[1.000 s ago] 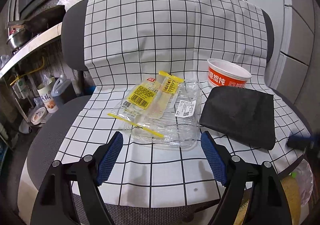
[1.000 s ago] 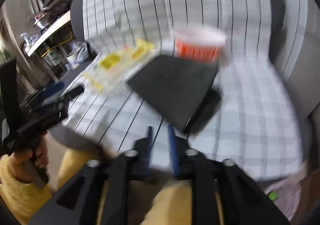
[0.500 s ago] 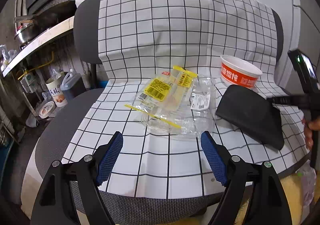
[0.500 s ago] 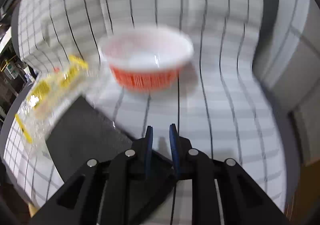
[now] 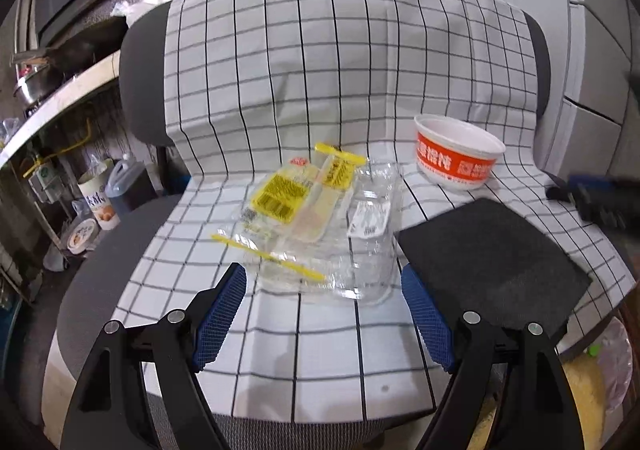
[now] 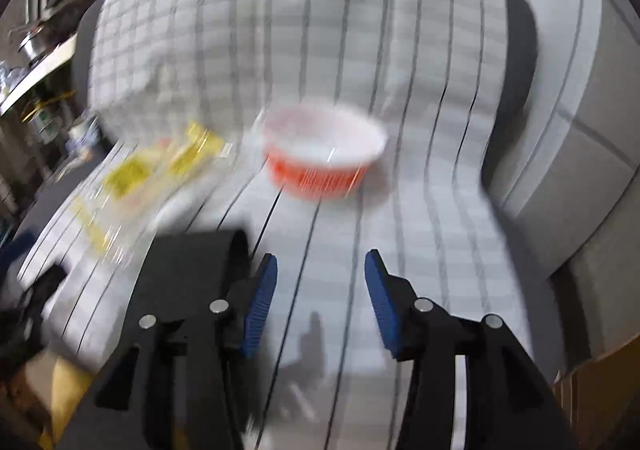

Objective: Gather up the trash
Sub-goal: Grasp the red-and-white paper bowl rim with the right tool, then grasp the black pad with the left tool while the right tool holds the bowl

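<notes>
Where a checked cloth point(image 5: 328, 82) covers a grey chair point(image 5: 100, 250), the trash lies on the seat: a clear wrapper point(image 5: 320, 226) in the middle, a red bowl point(image 5: 456, 162) behind, a black pad point(image 5: 492, 262) beside it. Kitchen shelves point(image 5: 60, 102) stand to the left. The left hand-held gripper point(image 5: 328, 314) is wide open and holds nothing. The right hand-held gripper point(image 6: 320, 290) has just been opening, with nothing between its jaws.

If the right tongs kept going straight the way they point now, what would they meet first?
Probably the orange bowl, straight ahead of the open right tongs; only checked cloth lies between. Blur leaves depth unsure.
</notes>
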A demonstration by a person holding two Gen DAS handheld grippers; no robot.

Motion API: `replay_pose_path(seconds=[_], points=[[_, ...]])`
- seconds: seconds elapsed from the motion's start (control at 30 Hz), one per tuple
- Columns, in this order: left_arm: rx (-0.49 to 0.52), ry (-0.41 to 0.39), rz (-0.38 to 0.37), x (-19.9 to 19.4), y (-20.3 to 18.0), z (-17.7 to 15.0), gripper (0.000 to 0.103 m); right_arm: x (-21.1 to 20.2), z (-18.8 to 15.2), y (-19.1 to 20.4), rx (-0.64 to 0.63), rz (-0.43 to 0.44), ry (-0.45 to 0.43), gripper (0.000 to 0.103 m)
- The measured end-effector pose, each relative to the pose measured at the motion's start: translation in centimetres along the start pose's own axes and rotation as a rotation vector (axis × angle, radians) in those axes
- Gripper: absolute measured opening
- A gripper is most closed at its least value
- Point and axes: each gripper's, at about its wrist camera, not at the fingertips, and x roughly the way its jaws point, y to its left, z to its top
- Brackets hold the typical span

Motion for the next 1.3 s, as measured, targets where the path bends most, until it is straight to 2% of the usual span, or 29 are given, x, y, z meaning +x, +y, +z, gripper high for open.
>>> replay_pose_path(seconds=[0.17,0.2,0.27,0.37,0.5,0.53,0.57,0.6,0.67,0.8,0.93,1.07,1.17,1.3], points=[[-0.019,-0.001,0.013,0.7,0.2,0.6,0.080,5.3,4.5,-2.9,0.111,-0.071,-0.032,0.045],[-0.018,0.003,0.014,0.8,0.2,0.6,0.080,6.8,5.2,-3.5,0.136,-0.082,-0.021,0.039],[-0.016,0.011,0.014,1.2,0.3,0.4,0.080,8.6,6.0,-5.0,0.182,-0.101,0.000,0.037],[-0.021,0.021,0.014,1.6,0.4,0.3,0.080,10.9,6.6,-6.6,0.267,-0.091,0.028,0.037],[-0.027,0.031,0.005,1.9,0.4,0.2,0.080,13.1,6.4,-7.9,0.376,0.011,0.100,0.036],[-0.025,0.031,0.003,1.8,0.3,0.2,0.080,13.2,6.2,-8.0,0.399,0.029,0.110,0.032],[-0.022,0.030,0.001,1.6,0.1,0.1,0.080,13.0,6.0,-8.0,0.405,0.036,0.111,0.016],[-0.018,0.026,-0.002,1.3,0.0,0.0,0.080,12.5,5.8,-8.0,0.404,0.033,0.107,0.011],[-0.013,0.020,-0.008,0.9,-0.2,-0.1,0.080,10.7,5.4,-7.9,0.393,0.035,0.073,0.007],[0.002,0.008,-0.037,-0.6,-1.2,-0.6,0.080,5.5,4.4,-8.2,0.364,0.002,-0.005,0.005],[0.022,0.014,-0.091,-1.7,-2.8,-1.4,0.080,-1.1,2.5,-9.3,0.344,-0.077,-0.105,0.006],[0.062,0.040,-0.147,-1.7,-5.6,-2.3,0.082,-6.0,0.1,-10.8,0.334,-0.109,-0.156,0.006],[0.071,0.068,-0.191,-0.9,-7.7,-2.6,0.083,-8.2,-1.7,-11.3,0.324,-0.112,-0.172,0.006],[0.037,0.162,-0.248,0.5,-8.7,-3.4,0.083,-9.6,-3.9,-11.1,0.326,-0.066,-0.154,0.006]])
